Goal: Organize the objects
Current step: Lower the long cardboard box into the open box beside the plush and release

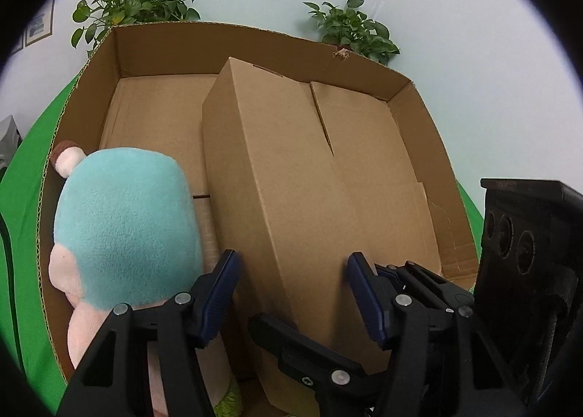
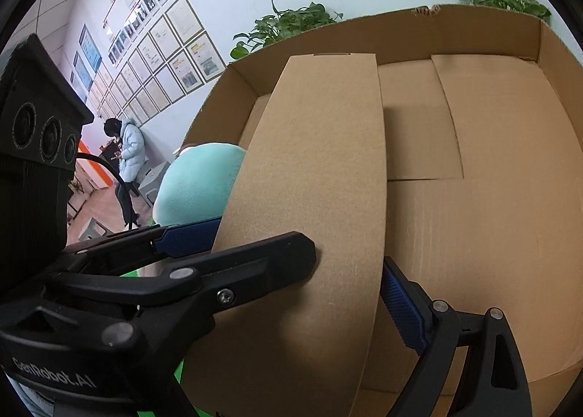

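Note:
A closed long cardboard box point(image 1: 277, 176) lies inside a big open cardboard tray box point(image 1: 255, 38). My left gripper point(image 1: 291, 271) straddles the near end of the long box, its blue pads against both sides. My right gripper point(image 2: 302, 260) grips the same box point(image 2: 313, 198) from the near end, one pad on each side. A plush toy with a teal head and pink body point(image 1: 124, 227) sits in the tray left of the long box; it also shows in the right wrist view point(image 2: 196, 184).
The tray stands on a green cloth point(image 1: 25, 176). Two potted plants point(image 1: 127, 2) point(image 1: 349, 27) stand behind it by the wall. A person in a pale jacket point(image 2: 127, 158) stands at the far left by framed pictures.

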`<state>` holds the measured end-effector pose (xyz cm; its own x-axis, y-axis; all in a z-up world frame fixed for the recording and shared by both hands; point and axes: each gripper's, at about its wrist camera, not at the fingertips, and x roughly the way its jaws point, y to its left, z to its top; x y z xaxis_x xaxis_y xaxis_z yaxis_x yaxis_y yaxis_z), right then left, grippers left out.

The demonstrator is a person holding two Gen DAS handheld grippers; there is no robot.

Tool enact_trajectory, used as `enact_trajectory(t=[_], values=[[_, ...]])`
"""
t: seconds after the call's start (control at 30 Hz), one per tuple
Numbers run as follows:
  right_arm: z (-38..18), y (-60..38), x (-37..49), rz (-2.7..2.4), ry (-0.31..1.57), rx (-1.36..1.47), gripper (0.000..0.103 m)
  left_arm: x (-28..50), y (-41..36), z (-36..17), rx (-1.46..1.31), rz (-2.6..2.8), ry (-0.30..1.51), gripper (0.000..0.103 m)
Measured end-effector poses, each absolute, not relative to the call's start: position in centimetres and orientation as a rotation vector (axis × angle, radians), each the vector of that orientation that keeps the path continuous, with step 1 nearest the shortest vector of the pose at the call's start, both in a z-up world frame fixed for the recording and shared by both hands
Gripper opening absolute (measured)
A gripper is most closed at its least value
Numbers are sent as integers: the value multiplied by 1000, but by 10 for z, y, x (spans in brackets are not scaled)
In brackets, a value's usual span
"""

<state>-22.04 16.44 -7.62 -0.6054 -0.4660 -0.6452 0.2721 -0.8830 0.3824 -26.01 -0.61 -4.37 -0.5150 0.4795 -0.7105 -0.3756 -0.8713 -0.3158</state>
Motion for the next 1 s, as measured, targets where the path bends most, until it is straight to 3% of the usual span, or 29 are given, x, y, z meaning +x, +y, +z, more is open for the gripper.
enact_trajectory(t=[0.07,0.4,0.73,0.77,0.87,1.0], values=[[-81,160,-226,-2483,-339,1110,90,-260,-5,-46,-1172,2366,-157,54],[-97,135,-247,-2428,-334,1161,90,-264,-12,-46,-1207,2397,-168,46],[-89,131,-250,-2346,-293,1121,91,-249,-30,-39,-1173,2420,-196,44],[-91,133,-250,-2344,-298,1133,88,-246,-32,-38,-1167,2427,-189,44],[-107,137,-250,-2331,-314,1195,68,-238,-32,-35,-1142,2457,-160,45],[-113,128,-252,-2343,-304,1175,63,-225,-31,-33,-1106,2490,-104,45]])
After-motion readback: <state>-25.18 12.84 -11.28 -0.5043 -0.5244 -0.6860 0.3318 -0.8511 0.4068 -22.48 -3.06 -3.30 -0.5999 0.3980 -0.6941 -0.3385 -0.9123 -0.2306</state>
